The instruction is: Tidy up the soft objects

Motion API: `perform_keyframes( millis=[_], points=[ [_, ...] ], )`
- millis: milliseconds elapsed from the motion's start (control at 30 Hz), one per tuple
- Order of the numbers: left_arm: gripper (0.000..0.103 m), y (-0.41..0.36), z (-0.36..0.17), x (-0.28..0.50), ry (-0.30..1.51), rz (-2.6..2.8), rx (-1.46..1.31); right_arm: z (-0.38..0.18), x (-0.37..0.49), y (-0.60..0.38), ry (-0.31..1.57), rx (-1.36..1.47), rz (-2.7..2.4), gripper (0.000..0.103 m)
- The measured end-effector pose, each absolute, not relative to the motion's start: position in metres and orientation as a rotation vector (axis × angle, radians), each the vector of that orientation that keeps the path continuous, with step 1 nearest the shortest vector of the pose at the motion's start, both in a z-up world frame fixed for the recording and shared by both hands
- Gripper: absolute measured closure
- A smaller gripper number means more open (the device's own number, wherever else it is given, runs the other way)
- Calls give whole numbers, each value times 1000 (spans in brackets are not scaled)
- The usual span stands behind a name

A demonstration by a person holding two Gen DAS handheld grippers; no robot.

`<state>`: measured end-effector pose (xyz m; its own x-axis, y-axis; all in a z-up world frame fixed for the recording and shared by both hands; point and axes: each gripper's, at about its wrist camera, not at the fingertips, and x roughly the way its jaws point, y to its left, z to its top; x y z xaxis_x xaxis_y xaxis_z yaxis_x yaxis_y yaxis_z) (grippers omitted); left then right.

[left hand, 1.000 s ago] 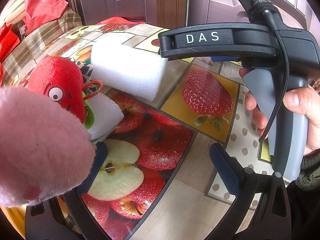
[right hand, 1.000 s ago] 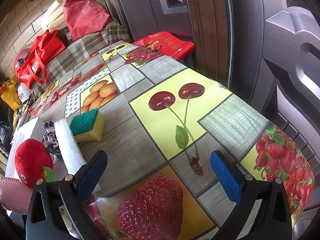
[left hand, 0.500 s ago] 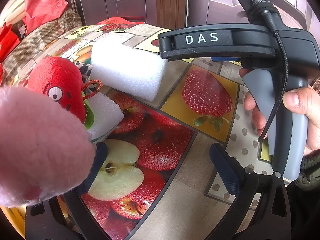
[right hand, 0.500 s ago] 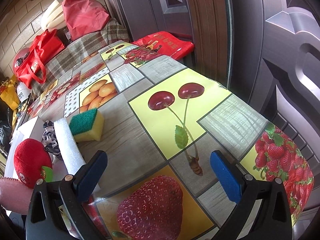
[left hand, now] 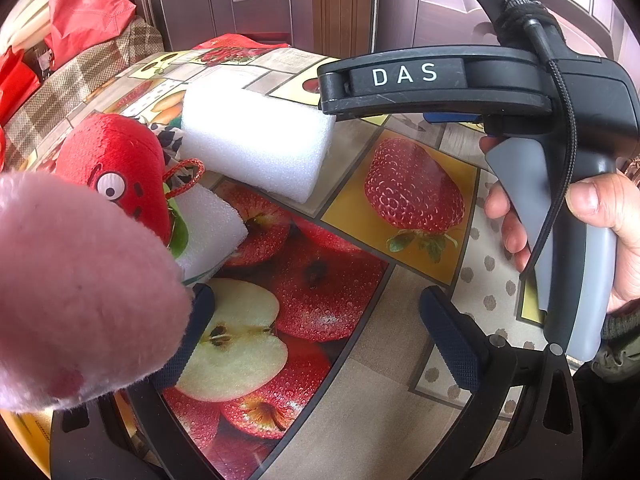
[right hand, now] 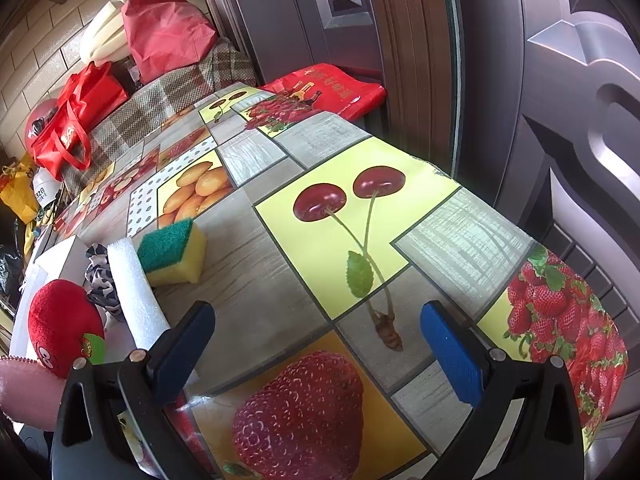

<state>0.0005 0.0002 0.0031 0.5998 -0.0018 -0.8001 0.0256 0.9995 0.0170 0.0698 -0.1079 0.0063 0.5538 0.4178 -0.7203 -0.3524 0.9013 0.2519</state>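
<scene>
My left gripper (left hand: 320, 328) is open over the fruit-print tablecloth (left hand: 360, 368). A fuzzy pink plush (left hand: 76, 292) rests against its left finger, not clamped. Behind it stands a red plush strawberry with eyes (left hand: 116, 164) on a small white foam piece (left hand: 212, 224). A large white foam block (left hand: 260, 140) lies further back, with a black-and-white cloth (left hand: 166, 136) beside it. My right gripper (right hand: 316, 344) is open and empty above the table; its body shows in the left wrist view (left hand: 552, 120). The right wrist view shows a green-and-yellow sponge (right hand: 176, 252), the foam block (right hand: 134, 292), the red plush (right hand: 64, 326) and the pink plush (right hand: 24, 392).
A white box (right hand: 60, 256) sits at the table's left. Red bags (right hand: 76, 120) and a plaid-covered surface (right hand: 160, 100) lie beyond the far end. A dark door (right hand: 520, 80) stands close along the table's right edge. A red bag (right hand: 332, 88) hangs at the far corner.
</scene>
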Motion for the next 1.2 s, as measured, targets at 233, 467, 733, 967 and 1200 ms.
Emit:
perform_keyframes(
  millis=[233, 467, 733, 967, 1200],
  points=[
    [1, 0, 3, 1, 925, -15, 30, 6, 70, -108, 873, 82, 456, 0],
    [1, -7, 10, -7, 886, -46, 47, 7, 70, -109, 871, 91, 459, 0],
    [1, -9, 66, -48, 598, -63, -15, 8, 69, -112, 868, 111, 450, 0],
    [1, -1, 117, -84, 423, -77, -92, 8, 69, -114, 868, 108, 450, 0],
    [1, 20, 127, -101, 408, -14, -154, 8, 69, -114, 868, 108, 450, 0]
  ],
)
